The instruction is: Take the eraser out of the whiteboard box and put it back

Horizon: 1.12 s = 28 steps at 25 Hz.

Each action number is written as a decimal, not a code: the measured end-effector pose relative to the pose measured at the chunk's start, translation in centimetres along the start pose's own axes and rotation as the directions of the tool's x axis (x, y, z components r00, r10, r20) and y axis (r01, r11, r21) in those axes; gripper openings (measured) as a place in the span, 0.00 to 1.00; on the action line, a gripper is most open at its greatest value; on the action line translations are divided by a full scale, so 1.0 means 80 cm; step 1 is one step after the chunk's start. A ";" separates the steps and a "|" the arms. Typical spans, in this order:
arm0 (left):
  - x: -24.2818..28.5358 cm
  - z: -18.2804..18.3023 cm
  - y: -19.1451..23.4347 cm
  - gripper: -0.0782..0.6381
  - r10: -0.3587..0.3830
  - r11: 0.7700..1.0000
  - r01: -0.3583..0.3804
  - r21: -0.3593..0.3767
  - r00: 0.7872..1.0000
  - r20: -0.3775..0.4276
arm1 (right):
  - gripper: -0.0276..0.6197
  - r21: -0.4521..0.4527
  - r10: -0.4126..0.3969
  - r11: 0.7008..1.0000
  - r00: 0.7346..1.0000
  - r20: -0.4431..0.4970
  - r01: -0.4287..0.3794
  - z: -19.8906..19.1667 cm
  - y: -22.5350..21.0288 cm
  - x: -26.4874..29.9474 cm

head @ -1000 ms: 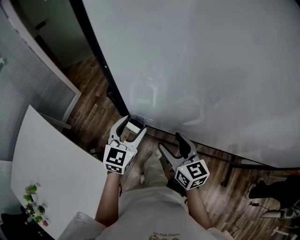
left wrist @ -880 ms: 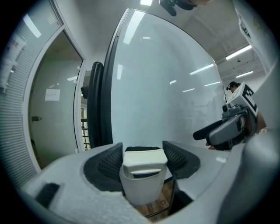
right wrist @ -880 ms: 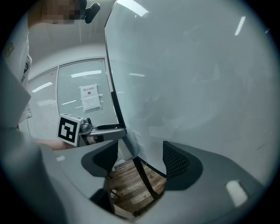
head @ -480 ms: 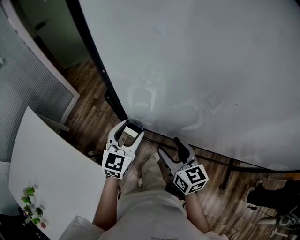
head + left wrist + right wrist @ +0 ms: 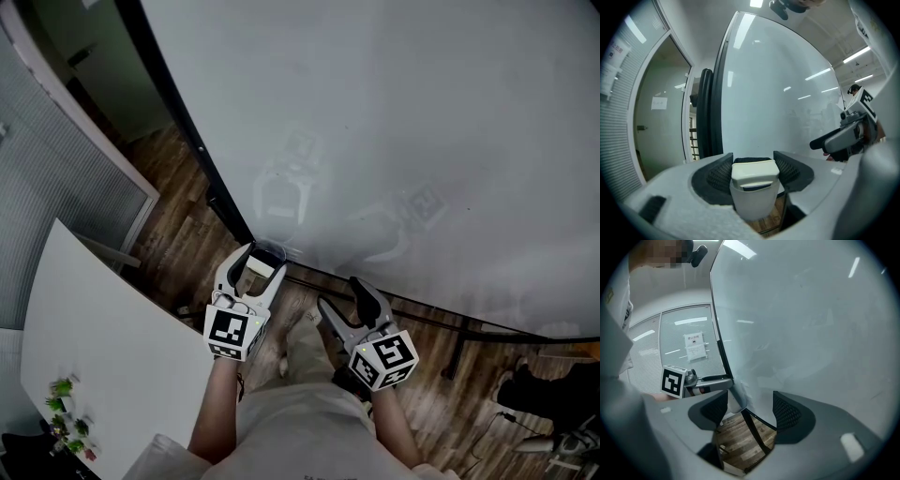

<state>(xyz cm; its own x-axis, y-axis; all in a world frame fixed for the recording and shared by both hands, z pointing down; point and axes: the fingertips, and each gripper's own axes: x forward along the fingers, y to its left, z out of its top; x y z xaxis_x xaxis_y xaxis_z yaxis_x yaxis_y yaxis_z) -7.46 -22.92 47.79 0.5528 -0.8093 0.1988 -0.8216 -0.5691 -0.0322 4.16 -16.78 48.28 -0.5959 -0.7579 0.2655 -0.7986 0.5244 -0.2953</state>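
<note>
A cream eraser sits between the pads of my left gripper, just in front of the small dark-rimmed box on the lower edge of the big whiteboard. In the left gripper view the eraser fills the gap, and both pads lie against its sides. My right gripper hangs to the right, near the board's lower edge. Its jaws are closing, and nothing but wooden floor shows between them. The left gripper's marker cube shows in the right gripper view.
A white table with a small plant stands at the left. Behind it is a partition with blinds. A black bar of the board's stand crosses the wooden floor. Another person's shoes are at the right.
The picture has shifted a little. Both grippers keep their places by the board's lower edge, and the eraser stays between the left jaws.
</note>
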 end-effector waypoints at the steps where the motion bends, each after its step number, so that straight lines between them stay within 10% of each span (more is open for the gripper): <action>1: 0.000 0.001 0.000 0.48 0.000 1.000 0.000 -0.004 1.000 0.001 | 0.52 0.002 -0.002 1.000 1.000 0.002 0.002 0.000 -0.001 -0.001; 28: -0.013 0.013 -0.001 0.48 -0.001 1.000 0.002 -0.006 0.999 0.035 | 0.50 0.009 -0.003 1.000 1.000 0.031 0.002 0.000 0.006 -0.009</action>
<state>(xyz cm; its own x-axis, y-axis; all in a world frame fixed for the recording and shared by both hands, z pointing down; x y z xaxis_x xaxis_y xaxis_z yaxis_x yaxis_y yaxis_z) -7.78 -22.19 46.59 0.5584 -0.8130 0.1649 -0.8216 -0.5695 -0.0258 4.20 -16.01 47.94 -0.5908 -0.7711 0.2374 -0.7992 0.5192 -0.3028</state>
